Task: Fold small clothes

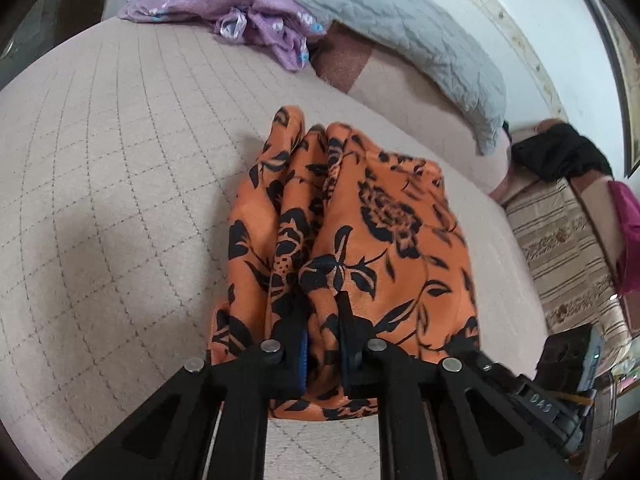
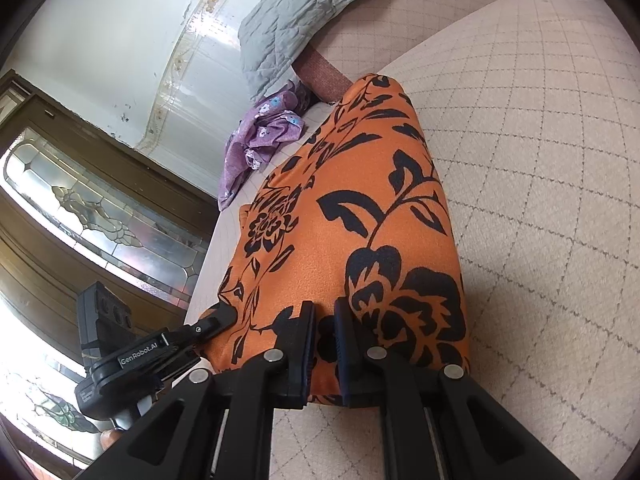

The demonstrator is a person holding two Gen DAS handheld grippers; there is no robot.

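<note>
An orange cloth with black flowers (image 1: 352, 232) lies on the quilted beige bed cover (image 1: 120, 184), bunched into long folds in the left wrist view. My left gripper (image 1: 322, 304) is shut on its near edge, with a fold pinched between the black fingers. In the right wrist view the same orange cloth (image 2: 352, 216) stretches away smooth and flat. My right gripper (image 2: 324, 316) is shut on that cloth's near edge. The left gripper (image 2: 208, 324) shows at the cloth's left corner in the right wrist view.
A crumpled purple flowered garment (image 1: 248, 16) lies at the far end of the bed beside a grey quilted pillow (image 1: 420, 40). A dark garment (image 1: 560, 152) and a striped surface (image 1: 568, 248) lie off the bed's right side. A wooden cabinet with patterned glass (image 2: 92, 216) stands on the left.
</note>
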